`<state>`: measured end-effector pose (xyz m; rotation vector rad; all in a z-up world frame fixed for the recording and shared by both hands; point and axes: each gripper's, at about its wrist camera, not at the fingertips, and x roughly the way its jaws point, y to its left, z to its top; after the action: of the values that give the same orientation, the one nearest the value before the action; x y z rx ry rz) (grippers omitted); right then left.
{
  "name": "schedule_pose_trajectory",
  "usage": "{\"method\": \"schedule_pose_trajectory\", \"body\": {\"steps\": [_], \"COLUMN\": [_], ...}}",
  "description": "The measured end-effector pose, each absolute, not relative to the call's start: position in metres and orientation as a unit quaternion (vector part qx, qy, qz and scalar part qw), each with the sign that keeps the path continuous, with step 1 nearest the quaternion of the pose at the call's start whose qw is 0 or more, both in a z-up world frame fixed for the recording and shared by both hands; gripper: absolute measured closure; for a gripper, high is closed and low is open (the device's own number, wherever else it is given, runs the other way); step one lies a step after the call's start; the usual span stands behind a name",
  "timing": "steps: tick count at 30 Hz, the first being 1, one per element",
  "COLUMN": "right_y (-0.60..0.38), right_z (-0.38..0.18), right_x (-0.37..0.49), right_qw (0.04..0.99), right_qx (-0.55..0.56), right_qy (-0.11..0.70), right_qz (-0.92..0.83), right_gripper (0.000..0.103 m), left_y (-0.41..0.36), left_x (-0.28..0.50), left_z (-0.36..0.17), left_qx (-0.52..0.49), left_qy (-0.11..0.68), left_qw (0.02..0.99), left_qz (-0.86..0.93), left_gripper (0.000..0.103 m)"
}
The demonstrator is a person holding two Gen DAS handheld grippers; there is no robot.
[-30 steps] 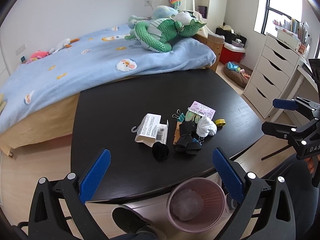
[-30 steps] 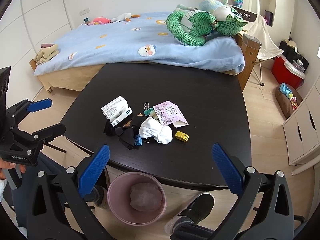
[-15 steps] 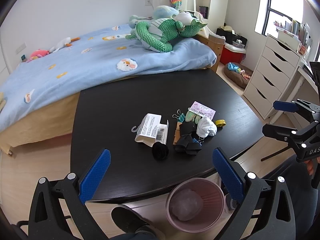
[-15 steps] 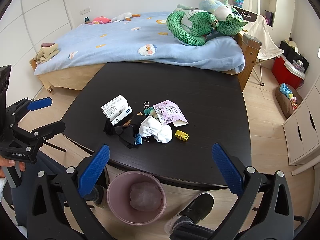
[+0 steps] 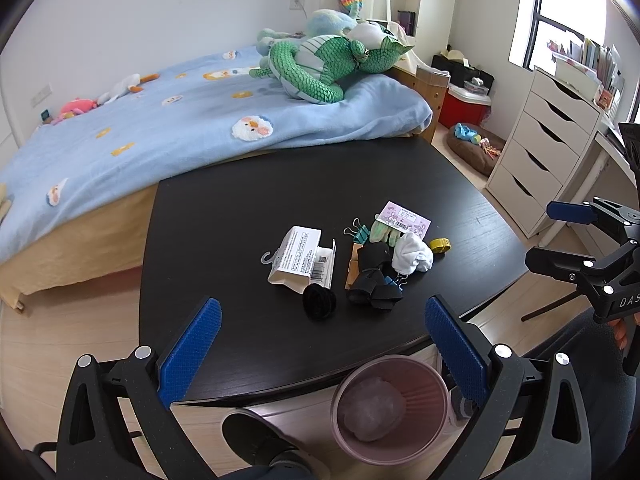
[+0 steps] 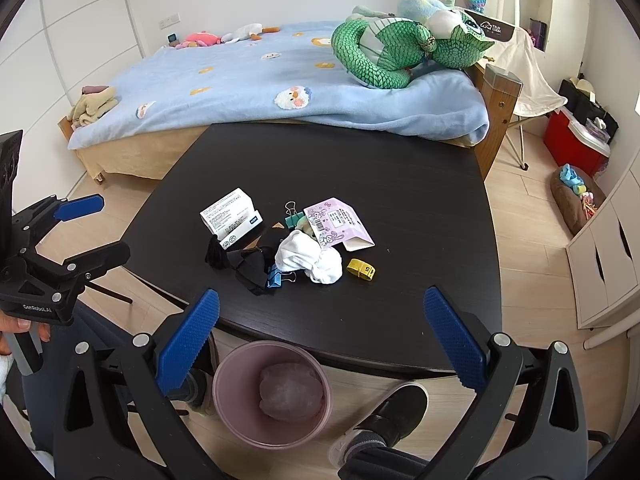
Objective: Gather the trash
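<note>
One crumpled translucent wad sits in the round pink ribbed plastic bin (image 5: 390,404), on the floor just below the black table's (image 5: 248,208) near edge; the remaining clutter, all ahead of both claws, awaits sorting. Left to right in the left wrist view:
- left gripper (image 5: 320,344), fingers spread wide, empty;
- white printed cardboard box (image 5: 301,258), lying flat;
- black fuzzy pompom (image 5: 319,301), touching the box;
- black folded cloth (image 5: 374,276);
- white balled sock (image 5: 412,257);
- lilac printed packet (image 5: 404,218);
- yellow tape roll (image 5: 441,244);
- right gripper (image 6: 320,338), likewise released, holding nothing.

Judged: collection barely begun.
</note>
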<state>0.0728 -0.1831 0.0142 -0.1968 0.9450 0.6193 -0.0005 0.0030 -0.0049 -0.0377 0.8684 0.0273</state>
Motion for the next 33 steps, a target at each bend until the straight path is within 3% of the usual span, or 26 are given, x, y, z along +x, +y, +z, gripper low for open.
{"method": "schedule_pose_trajectory", "body": {"steps": [15, 29, 30, 33], "right_y": [-0.184, -0.160, -0.158, -0.151], "right_z": [-0.004, -0.066, -0.070, -0.084], "right_x": [0.100, 0.163, 0.166, 0.173], "right_qw": [0.819, 0.749, 0.745, 0.723], "right_qx": [-0.124, -0.227, -0.234, -0.261], "right_qy": [0.472, 0.515, 0.515, 0.525], "right_qz": [0.303, 0.349, 0.355, 0.366], "right_gripper": [0.003, 0.003, 0.005, 0.025], "left_y": [0.002, 0.008, 0.009, 0.013], "left_x": [0.005, 0.012, 0.012, 0.013], "left_z": [-0.011, -0.014, -0.014, -0.015], "left_qx": [-0.023, -0.030, -0.031, -0.031], "left_qy": [0.426, 0.435, 0.435, 0.438], "left_qw": [0.904, 0.900, 0.900, 0.899], "left_qz": [0.011, 0.012, 0.013, 0.015], "left_gripper": [0.005, 0.005, 0.005, 0.005]}}
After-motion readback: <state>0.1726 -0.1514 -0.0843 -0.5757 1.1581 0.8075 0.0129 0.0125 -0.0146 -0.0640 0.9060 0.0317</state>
